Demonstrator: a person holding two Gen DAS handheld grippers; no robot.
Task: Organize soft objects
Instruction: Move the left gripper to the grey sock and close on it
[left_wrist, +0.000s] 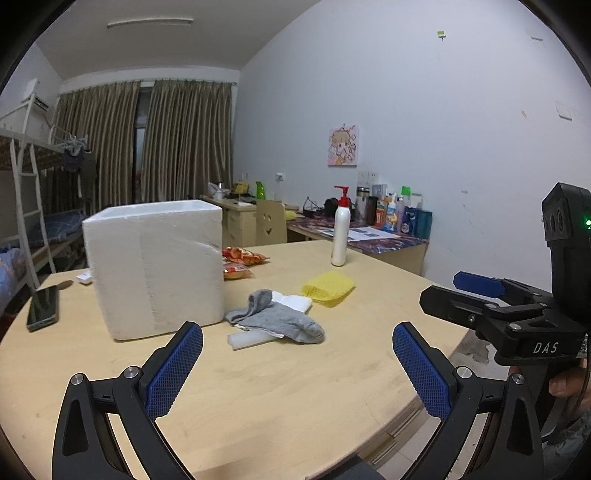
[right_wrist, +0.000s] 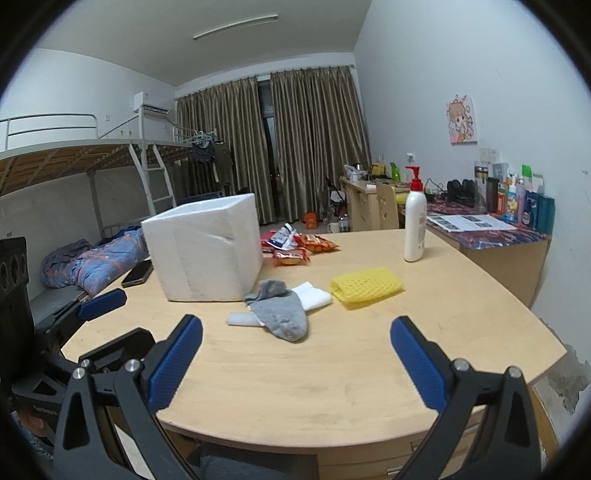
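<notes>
Grey sock (left_wrist: 275, 319) lies limp on the bench (left_wrist: 295, 387) beside the foam box (left_wrist: 155, 266), over a white cloth (left_wrist: 293, 301). Light and floppy, it should bunch easily; pinch mid-body. Left claw (left_wrist: 297, 365) and right claw (right_wrist: 295, 363) both gape apart, empty.

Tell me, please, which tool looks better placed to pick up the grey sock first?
Probably left: the left tool is open and nearly centred on the crumpled grey fabric sock; the right tool, also open, sits further right.
</notes>
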